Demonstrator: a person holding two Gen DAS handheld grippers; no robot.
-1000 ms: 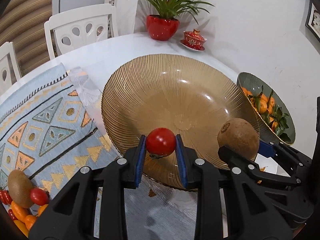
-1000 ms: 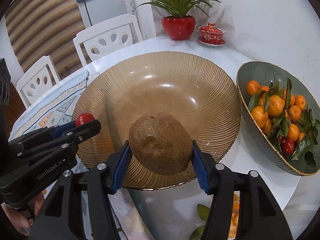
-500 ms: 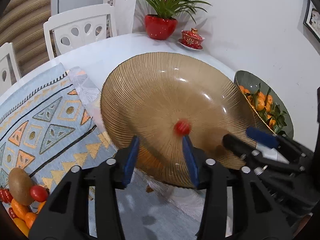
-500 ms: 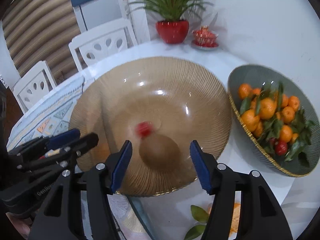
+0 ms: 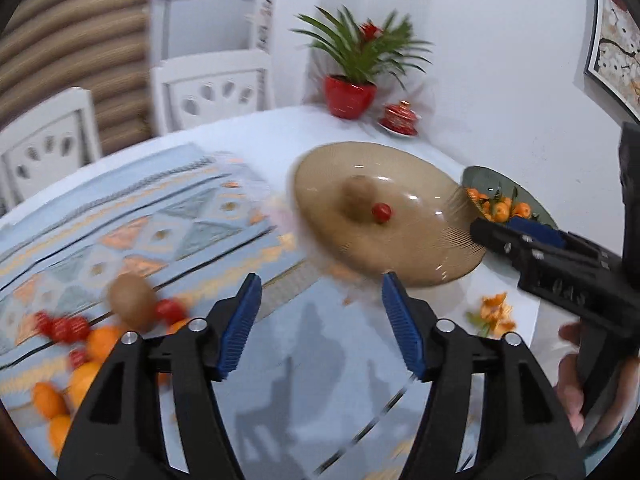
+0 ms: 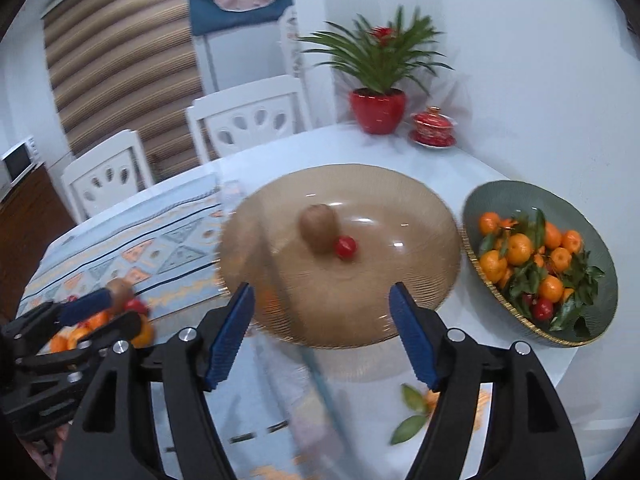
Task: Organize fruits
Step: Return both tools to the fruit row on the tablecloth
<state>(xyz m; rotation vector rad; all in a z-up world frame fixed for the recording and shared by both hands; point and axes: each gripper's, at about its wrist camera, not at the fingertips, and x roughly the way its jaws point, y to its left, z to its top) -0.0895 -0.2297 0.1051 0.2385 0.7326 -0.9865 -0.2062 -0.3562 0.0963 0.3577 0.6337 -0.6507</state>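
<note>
With a kiwi [image 6: 318,229] and cherry tomato [image 6: 345,247] resting mid-frame in the amber glass bowl [image 6: 400,300], both the left gripper [image 5: 322,324] and right gripper [image 6: 322,334] hang empty, jaws wide, so fetching from the fruit pile [image 5: 80,344] at lower left looks next

A kiwi [image 6: 319,229] and a tomato [image 6: 345,247] lay touching in the wide bowl [image 6: 420,280] ahead of the right gripper [image 6: 323,338]; the mandarin bowl [image 6: 592,320] sat right, the fruit pile [image 5: 80,344] left.
</note>
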